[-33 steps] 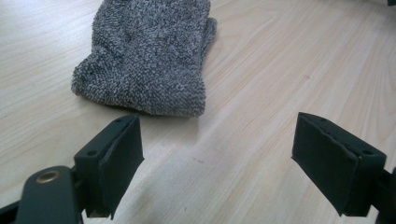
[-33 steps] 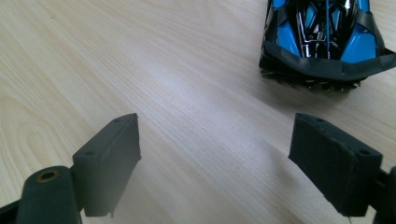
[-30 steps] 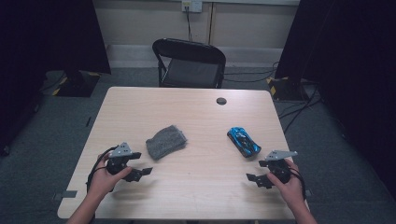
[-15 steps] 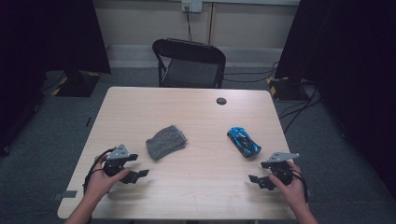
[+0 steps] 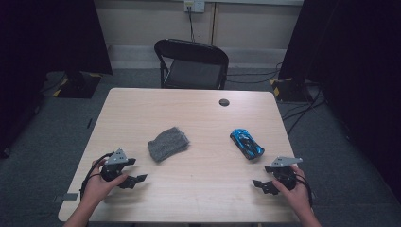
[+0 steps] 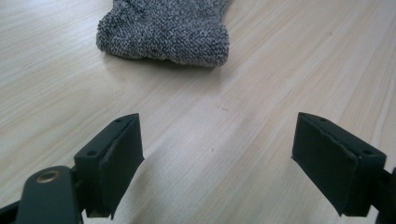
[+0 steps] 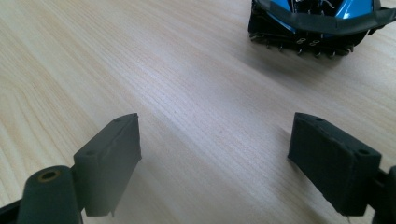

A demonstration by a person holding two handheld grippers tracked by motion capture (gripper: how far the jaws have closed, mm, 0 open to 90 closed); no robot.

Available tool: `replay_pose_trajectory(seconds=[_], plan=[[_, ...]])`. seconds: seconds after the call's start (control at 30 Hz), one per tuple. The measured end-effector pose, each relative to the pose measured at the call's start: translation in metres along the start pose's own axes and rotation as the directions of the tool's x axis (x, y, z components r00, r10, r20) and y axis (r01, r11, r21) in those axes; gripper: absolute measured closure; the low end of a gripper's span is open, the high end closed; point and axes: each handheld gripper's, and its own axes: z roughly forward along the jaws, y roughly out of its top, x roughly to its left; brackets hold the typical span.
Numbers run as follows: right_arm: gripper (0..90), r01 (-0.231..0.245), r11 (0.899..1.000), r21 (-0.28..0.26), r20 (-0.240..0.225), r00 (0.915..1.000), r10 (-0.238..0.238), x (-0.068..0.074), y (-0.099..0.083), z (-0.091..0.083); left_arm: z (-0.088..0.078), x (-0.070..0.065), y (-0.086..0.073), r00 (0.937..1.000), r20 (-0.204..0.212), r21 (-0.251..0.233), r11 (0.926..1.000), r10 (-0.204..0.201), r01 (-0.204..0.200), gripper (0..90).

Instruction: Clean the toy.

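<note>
A folded grey knitted cloth lies left of the table's middle, and a blue toy car stands to its right. My left gripper rests low over the wood near the front left, open and holding nothing. In the left gripper view the cloth lies ahead of the left gripper, well apart from it. My right gripper sits near the front right, open and holding nothing. In the right gripper view the car stands ahead and to the right of the right gripper, apart from it.
The light wooden table has a small black round cap near its far edge. A black folding chair stands behind the table. Dark curtains hang at both sides, and cables run over the floor at the right.
</note>
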Motion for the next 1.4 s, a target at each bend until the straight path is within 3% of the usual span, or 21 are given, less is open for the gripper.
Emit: replay_pose_trajectory(seconds=[0.13, 0.6, 1.03, 1.4], plan=[[15.8, 0.012, 1.000, -0.011, 0.009, 0.9999, -0.012, 0.000, -0.001, 0.001, 0.000, 0.000, -0.002, 0.9997, -0.008, 0.014, 0.9997, 0.021, -0.021, 16.1], [15.3, 0.065, 0.997, -0.035, 0.033, 0.9974, -0.064, 0.002, -0.007, 0.002, -0.003, 0.003, -0.011, 0.9990, -0.020, 0.048, 0.9981, 0.039, -0.038, 16.2], [15.0, 0.075, 0.995, -0.059, 0.026, 0.9970, -0.073, 0.001, -0.010, 0.002, -0.005, 0.004, -0.016, 0.9982, -0.021, 0.066, 0.9962, 0.057, -0.055, 16.4], [14.9, 0.076, 0.995, -0.059, 0.025, 0.9969, -0.075, 0.001, -0.010, 0.002, -0.005, 0.005, -0.021, 0.9966, -0.021, 0.050, 0.9957, 0.079, -0.078, 15.1]])
